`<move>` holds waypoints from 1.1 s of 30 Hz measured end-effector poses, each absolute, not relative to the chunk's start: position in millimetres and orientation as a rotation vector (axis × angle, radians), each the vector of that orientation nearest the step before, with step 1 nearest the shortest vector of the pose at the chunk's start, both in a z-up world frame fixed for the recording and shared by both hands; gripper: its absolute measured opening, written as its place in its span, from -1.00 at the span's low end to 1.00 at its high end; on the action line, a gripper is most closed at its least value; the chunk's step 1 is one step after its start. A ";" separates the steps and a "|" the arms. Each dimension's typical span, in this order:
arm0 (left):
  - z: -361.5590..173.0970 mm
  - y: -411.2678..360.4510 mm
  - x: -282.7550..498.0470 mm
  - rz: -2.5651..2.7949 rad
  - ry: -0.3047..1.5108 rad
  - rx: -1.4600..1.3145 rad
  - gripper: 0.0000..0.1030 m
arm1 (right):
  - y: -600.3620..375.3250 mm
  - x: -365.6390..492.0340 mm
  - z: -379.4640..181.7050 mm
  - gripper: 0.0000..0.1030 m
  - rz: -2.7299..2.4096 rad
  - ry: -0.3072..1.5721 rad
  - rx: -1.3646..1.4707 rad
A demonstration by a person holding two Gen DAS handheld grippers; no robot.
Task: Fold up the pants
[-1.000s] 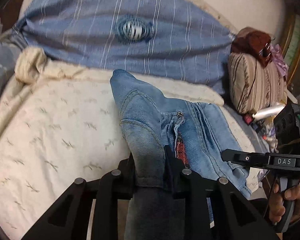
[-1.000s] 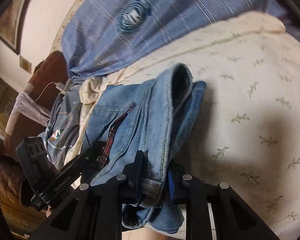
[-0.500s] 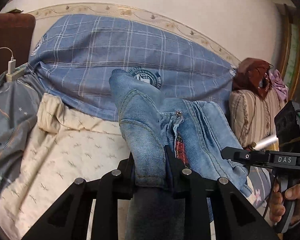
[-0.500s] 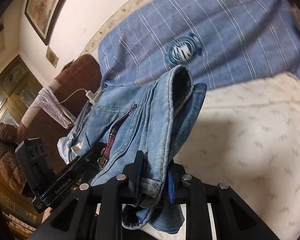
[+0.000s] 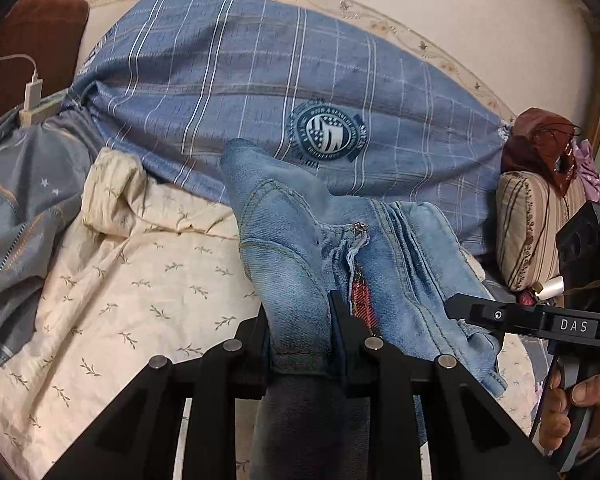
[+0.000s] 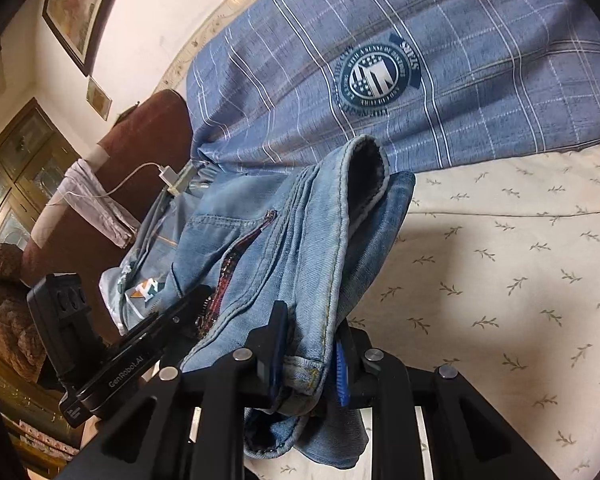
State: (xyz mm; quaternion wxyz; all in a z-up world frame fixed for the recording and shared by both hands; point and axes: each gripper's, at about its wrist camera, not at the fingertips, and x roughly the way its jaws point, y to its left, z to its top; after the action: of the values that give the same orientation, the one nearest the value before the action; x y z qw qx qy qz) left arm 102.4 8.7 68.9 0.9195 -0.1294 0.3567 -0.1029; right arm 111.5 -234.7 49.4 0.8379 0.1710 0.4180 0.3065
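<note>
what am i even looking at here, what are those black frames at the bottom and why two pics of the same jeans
No robot here: a person holds two handheld grippers, each with a fisheye camera looking along its fingers. One picture comes from the left gripper, the other from the right gripper; the black frames are their fingers. Both are shut on the blue jeans, lifted above a cream bedsheet with a leaf print. Behind lies a blue checked pillow. In the left view you can see a hand gripping the other tool's handle.
</note>
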 end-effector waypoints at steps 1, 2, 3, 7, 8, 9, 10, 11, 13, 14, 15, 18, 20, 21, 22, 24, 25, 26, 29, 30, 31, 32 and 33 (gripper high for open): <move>65.9 8.9 103.6 -0.213 0.738 -0.265 -0.50 | -233.8 114.2 45.2 -0.57 0.647 0.891 0.360; 62.6 9.3 105.0 -0.214 0.742 -0.266 -0.50 | -233.6 115.4 42.8 -0.57 0.646 0.894 0.358; 58.6 9.6 106.7 -0.214 0.747 -0.267 -0.50 | -233.2 117.4 39.6 -0.57 0.644 0.898 0.357; 44.5 9.3 112.2 -0.210 0.771 -0.273 -0.49 | -231.6 124.4 26.6 -0.57 0.633 0.913 0.346; 41.3 9.4 113.2 -0.211 0.776 -0.273 -0.49 | -231.6 125.2 23.0 -0.57 0.630 0.918 0.348; 38.1 9.2 114.3 -0.211 0.782 -0.273 -0.49 | -231.6 127.3 19.5 -0.57 0.629 0.923 0.349; 34.9 9.2 115.6 -0.210 0.788 -0.272 -0.49 | -231.6 128.5 15.1 -0.57 0.626 0.929 0.350; 32.5 8.5 116.9 -0.209 0.794 -0.270 -0.49 | -231.5 129.4 11.6 -0.57 0.623 0.933 0.350; 26.4 7.7 119.3 -0.206 0.813 -0.265 -0.49 | -231.2 131.6 3.6 -0.57 0.614 0.943 0.352; 24.1 7.7 120.4 -0.205 0.821 -0.266 -0.49 | -230.9 132.6 -0.8 -0.57 0.610 0.951 0.353; 20.1 7.5 121.5 -0.205 0.833 -0.267 -0.49 | -230.8 133.2 -3.2 -0.57 0.607 0.955 0.351; 5.8 7.1 124.7 -0.194 0.866 -0.269 -0.45 | -229.7 135.1 -13.5 -0.57 0.590 0.970 0.339; -6.0 7.4 126.4 -0.182 0.916 -0.265 -0.39 | -228.0 137.7 -23.2 -0.57 0.577 0.994 0.328; -7.8 11.5 125.4 -0.169 0.917 -0.282 -0.26 | -227.2 138.4 -30.0 -0.57 0.564 1.014 0.318; -7.8 14.8 125.1 -0.166 0.923 -0.298 -0.13 | -228.4 139.1 -36.8 -0.56 0.546 1.032 0.313; -4.8 21.7 122.4 -0.140 0.937 -0.310 0.14 | -234.7 140.7 -44.4 -0.39 0.540 1.065 0.348; -0.7 24.6 119.1 -0.113 0.934 -0.299 0.25 | -238.4 141.1 -45.8 -0.34 0.535 1.082 0.367; 5.0 27.1 114.2 -0.101 0.924 -0.292 0.25 | -240.8 139.7 -42.8 -0.29 0.535 1.083 0.372; 25.6 30.2 96.6 -0.086 0.856 -0.273 0.25 | -240.8 129.7 -20.8 -0.28 0.504 1.038 0.315; 32.3 29.6 90.4 -0.076 0.830 -0.260 0.30 | -240.1 123.7 -6.6 -0.28 0.497 0.994 0.295; 37.1 28.4 85.9 -0.073 0.815 -0.251 0.38 | -239.3 119.0 4.3 -0.28 0.516 0.955 0.304; 38.6 25.6 82.8 -0.075 0.812 -0.240 0.41 | -238.7 116.7 11.3 -0.28 0.532 0.933 0.314; 35.3 21.4 83.0 -0.075 0.830 -0.218 0.44 | -237.2 112.1 19.5 -0.28 0.546 0.907 0.325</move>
State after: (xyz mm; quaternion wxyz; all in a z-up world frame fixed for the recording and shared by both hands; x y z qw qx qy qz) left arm 83.0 21.4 35.3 0.9088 -0.1055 0.4021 -0.0362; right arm 112.1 -237.2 19.5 0.8505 0.1543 0.4309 0.2592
